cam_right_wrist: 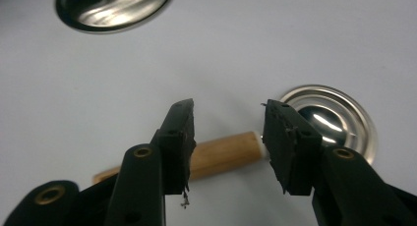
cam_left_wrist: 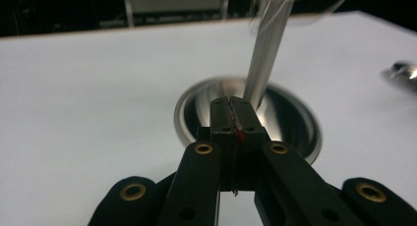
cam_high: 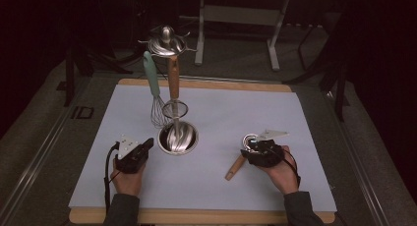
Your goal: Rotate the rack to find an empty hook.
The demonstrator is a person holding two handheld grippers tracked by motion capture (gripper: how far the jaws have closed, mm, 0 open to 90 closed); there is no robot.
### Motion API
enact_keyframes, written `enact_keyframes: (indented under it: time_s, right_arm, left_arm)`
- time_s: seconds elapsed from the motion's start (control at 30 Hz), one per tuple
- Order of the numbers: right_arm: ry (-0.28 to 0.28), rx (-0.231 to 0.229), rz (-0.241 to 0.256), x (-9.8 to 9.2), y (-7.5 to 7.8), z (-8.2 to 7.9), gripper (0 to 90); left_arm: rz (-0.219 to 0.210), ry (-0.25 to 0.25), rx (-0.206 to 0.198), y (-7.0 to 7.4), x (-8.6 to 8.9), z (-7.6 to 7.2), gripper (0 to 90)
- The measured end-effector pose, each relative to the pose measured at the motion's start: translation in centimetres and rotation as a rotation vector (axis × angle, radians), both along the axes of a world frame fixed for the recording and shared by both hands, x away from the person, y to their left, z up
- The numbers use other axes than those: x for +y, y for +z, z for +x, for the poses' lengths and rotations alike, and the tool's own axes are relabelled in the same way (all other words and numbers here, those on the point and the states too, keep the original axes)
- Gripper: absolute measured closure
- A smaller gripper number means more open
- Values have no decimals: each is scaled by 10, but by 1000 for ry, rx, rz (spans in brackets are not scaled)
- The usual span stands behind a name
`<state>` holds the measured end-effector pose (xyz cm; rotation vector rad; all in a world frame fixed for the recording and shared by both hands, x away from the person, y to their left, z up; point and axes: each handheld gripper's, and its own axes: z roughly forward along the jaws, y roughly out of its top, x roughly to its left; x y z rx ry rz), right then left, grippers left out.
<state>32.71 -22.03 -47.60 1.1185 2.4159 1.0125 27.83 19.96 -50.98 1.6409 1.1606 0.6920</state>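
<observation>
The right gripper (cam_right_wrist: 227,132) hangs with its 2 jaws spread, gripping nothing, over the wooden-handled ladle (cam_right_wrist: 223,155) lying flat on the white mat (cam_high: 236,113) near the table's front right. The left gripper (cam_left_wrist: 233,119) is clenched empty, just beside the steel rack base (cam_high: 178,137), a shallow dish holding only the rack's pole. A whisk (cam_high: 156,96) and strainer (cam_high: 174,105) hang above it.

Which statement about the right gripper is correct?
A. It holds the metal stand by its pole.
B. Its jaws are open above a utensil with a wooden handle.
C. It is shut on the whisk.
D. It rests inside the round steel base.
B: the right gripper has its jaws apart, with the wooden handle lying on the white sheet beneath them.
</observation>
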Motion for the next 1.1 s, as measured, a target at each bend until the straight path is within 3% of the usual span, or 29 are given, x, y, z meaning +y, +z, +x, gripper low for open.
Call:
enact_keyframes:
  time_s: [0.23, 0.53, 0.87, 1.1]
  right_arm:
    - [-24, 3, 8, -8, 0, 2, 546]
    - [-49, -6, 27, -17, 4, 2, 543]
    - [-52, -7, 33, -19, 4, 2, 542]
    - [-54, -3, 35, -20, 3, 2, 542]
  left_arm:
    - [-55, 3, -92, 22, -1, -13, 897]
    - [-78, -22, -197, 54, -4, -20, 886]
    - [-123, -55, -330, 102, -9, -20, 869]
    - [-128, -67, -418, 137, -11, -20, 868]
